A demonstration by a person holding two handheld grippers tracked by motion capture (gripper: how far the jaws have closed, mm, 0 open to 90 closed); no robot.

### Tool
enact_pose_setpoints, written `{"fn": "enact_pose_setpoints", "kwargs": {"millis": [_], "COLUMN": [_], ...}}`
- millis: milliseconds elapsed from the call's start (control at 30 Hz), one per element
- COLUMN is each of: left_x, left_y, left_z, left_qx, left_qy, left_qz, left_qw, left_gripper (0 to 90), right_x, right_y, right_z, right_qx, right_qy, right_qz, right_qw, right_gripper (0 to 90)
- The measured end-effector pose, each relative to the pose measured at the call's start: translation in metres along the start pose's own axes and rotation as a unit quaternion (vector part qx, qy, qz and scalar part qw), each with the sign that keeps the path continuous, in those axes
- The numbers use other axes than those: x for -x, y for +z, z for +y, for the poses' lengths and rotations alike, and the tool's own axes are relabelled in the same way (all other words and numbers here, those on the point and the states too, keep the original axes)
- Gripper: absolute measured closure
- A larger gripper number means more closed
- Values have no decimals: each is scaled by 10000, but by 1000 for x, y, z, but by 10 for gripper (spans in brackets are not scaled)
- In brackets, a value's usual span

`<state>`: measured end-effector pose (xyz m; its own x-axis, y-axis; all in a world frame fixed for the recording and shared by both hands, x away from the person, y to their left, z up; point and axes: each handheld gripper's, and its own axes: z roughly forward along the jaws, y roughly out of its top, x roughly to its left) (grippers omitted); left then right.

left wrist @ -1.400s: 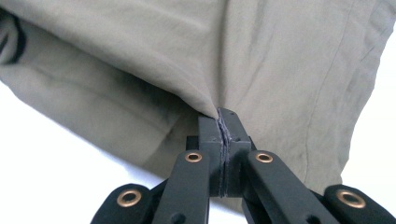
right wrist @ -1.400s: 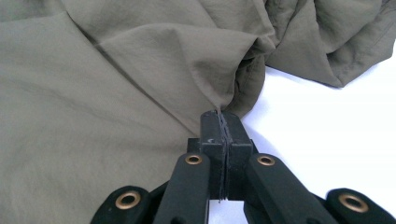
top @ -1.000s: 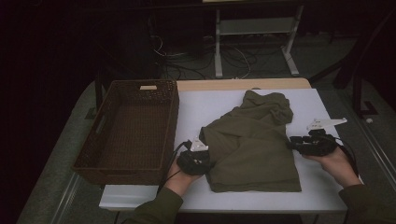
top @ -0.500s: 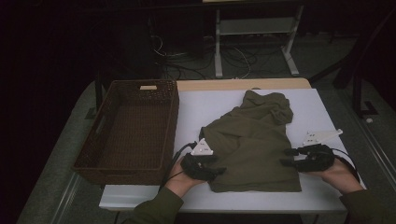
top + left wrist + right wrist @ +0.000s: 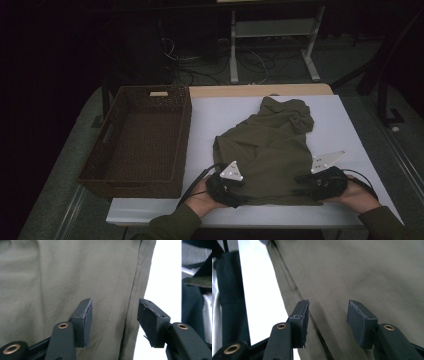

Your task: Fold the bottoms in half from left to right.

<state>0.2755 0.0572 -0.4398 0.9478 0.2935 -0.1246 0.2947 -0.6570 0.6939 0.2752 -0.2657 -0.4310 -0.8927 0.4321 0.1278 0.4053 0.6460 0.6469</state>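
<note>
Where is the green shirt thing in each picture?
High view: the crumpled olive-green cloth garment lies mid-table, right of the brown wicker basket.
Left gripper view: garment covers the left and middle.
Right gripper view: garment covers the middle and right.
Shared landmark: its stitched hem beside the white table.

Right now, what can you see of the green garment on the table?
The olive green garment looks like thin woven cloth with stitched seams. It lies mostly flat on the white table, rumpled and bunched at its far end, beside the wicker basket. The left gripper and right gripper sit over its near corners, jaws apart, with no cloth pinched.
</note>
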Motion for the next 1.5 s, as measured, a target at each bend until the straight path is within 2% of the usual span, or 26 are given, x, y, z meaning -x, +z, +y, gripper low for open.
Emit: {"fn": "enact_pose_setpoints", "kwargs": {"millis": [100,167,200,267,333,467,600,667,833,867,933,1000,1067,1133,1200,1367,1433,1500], "left_x": [-1,-1,-1,-2,-2,-1,2,4,9,9,11,11,11,11,10,4,1,-2], "left_y": [2,3,3,3,3,3,2,3,6,6,6,6,6,5,5,4,4,4], "left_z": [-1,-2,-2,-2,-3,-3,-3,-3,-2,-2,-2,-2,-2,-2,-2,-1,0,0], "left_qx": [-88,-106,-112,-130,-131,-138,-199,-225,-318,-318,-337,-377,-378,-379,-360,-345,-330,-294], "left_qy": [18,16,21,27,34,73,233,327,608,608,741,847,869,879,850,801,739,666], "left_qz": [18,23,32,35,26,-2,-114,-156,-105,-105,-34,32,60,83,122,208,240,188], "left_qw": [10000,9999,9999,9999,9999,9999,9995,9991,9976,9976,9967,9957,9955,9954,9957,9960,9964,9972], "left_gripper": [469,470,470,473,474,473,464,456,419,418,425,456,476,495,528,710,793,839], "right_x": [-2,-3,-3,-2,0,-4,-10,-14,-22,-23,-27,-28,-29,-29,-28,-23,-23,-22], "right_y": [7,11,11,10,9,7,2,2,8,10,14,15,15,15,15,15,15,15], "right_z": [-1,-3,-3,-2,-1,0,-2,-4,-4,-4,-4,-4,-4,-4,-4,-1,0,0], "right_qx": [-227,-371,-349,-381,-380,-402,-316,-352,-371,-403,-415,-411,-422,-405,-383,-388,-393,-404], "right_qy": [-136,-205,-309,-254,-236,-308,-304,-348,-566,-601,-714,-806,-848,-841,-790,-603,-596,-584], "right_qz": [-54,-137,-209,-315,-277,-235,32,127,-29,-51,-56,-101,-117,-111,-143,-287,-304,-306], "right_qw": [9996,9990,9987,9985,9986,9984,9990,9987,9977,9974,9966,9959,9954,9956,9960,9970,9970,9970], "right_gripper": [508,545,601,744,851,876,871,857,515,496,454,452,455,486,594,771,815,844]}}
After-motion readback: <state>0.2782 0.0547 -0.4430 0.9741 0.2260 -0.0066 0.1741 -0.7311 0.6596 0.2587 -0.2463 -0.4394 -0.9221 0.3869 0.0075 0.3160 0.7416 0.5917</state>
